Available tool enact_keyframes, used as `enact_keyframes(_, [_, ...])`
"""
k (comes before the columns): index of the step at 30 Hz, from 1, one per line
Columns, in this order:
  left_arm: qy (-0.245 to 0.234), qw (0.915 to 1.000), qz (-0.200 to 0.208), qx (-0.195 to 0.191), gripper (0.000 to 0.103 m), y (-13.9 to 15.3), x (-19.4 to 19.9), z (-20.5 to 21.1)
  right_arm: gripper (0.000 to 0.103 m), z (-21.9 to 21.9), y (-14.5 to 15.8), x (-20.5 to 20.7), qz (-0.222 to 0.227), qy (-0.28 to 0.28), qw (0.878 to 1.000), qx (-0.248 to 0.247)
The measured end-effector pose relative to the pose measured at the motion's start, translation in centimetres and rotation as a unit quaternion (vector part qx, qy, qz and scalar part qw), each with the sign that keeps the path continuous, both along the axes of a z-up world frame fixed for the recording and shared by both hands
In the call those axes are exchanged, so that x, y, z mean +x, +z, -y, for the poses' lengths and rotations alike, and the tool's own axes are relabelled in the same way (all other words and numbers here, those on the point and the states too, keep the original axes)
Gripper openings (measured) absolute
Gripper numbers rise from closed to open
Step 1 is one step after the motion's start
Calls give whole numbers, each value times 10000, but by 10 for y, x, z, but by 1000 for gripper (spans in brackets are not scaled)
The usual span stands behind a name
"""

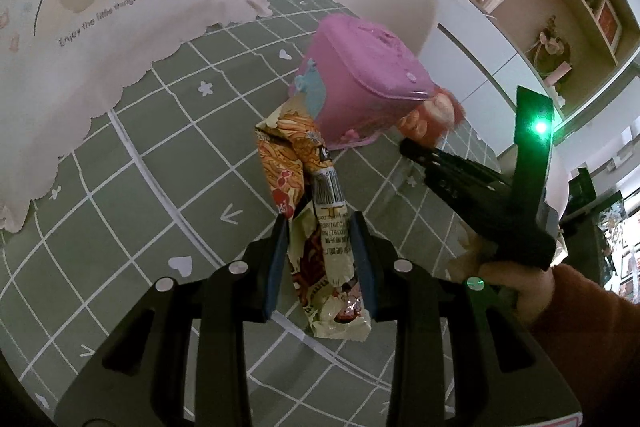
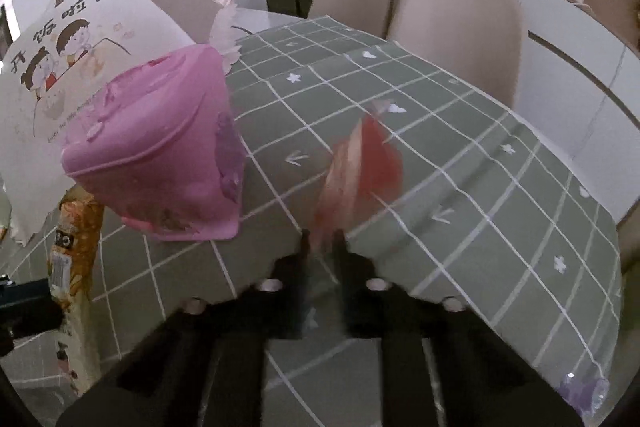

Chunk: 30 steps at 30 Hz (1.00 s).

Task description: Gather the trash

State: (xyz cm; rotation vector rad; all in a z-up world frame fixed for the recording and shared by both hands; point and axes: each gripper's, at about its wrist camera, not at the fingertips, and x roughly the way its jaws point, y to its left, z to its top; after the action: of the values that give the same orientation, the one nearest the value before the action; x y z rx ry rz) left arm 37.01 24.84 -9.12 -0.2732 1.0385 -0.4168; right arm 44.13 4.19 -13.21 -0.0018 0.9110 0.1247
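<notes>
My left gripper is shut on a crumpled orange and cream snack wrapper, which stands up between its blue pads. Just beyond it on the table is a pink lidded bin, tilted in both views. My right gripper is shut on a blurred red and pink wrapper, held above the tablecloth. In the left wrist view the right gripper reaches in from the right, and its red wrapper sits beside the bin's right side. The orange wrapper also shows at the right wrist view's left edge.
A green grid tablecloth covers the table. A white cartoon-printed paper sheet stands at the back left. Two beige chairs are behind the table, its far edge close to them. A hand in a red sleeve holds the right gripper.
</notes>
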Motion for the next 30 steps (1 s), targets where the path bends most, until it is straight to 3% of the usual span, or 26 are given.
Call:
enact_keyframes(13, [-386, 9977, 507, 235, 25, 56, -21, 66, 7, 86, 81, -76, 579, -373, 9957, 618])
enact_keyframes(22, [-578, 9969, 474, 258, 24, 58, -32, 102, 7, 132, 97, -106, 741, -359, 9956, 437])
enact_keyframes(25, [-537, 9976, 401, 156, 24, 50, -32, 96, 8, 142, 91, -102, 528, -247, 9964, 612])
enact_keyframes(26, [-545, 9978, 374, 82, 25, 46, -31, 93, 16, 143, 86, -100, 401, -244, 9969, 629])
enact_keyframes(27, [-562, 9978, 353, 21, 33, 43, -30, 90, 39, 143, 82, -98, 333, -230, 9970, 655])
enact_keyframes(28, [-575, 9977, 352, 16, 37, 39, -28, 85, 51, 142, 76, -95, 246, -193, 9968, 737])
enact_keyframes(29, [-602, 9974, 388, 42, 40, 38, -26, 82, 59, 140, 71, -93, 196, -154, 9958, 884])
enact_keyframes(30, [-711, 9963, 474, 112, 42, 36, -23, 78, 59, 136, 68, -91, 175, -121, 9949, 981])
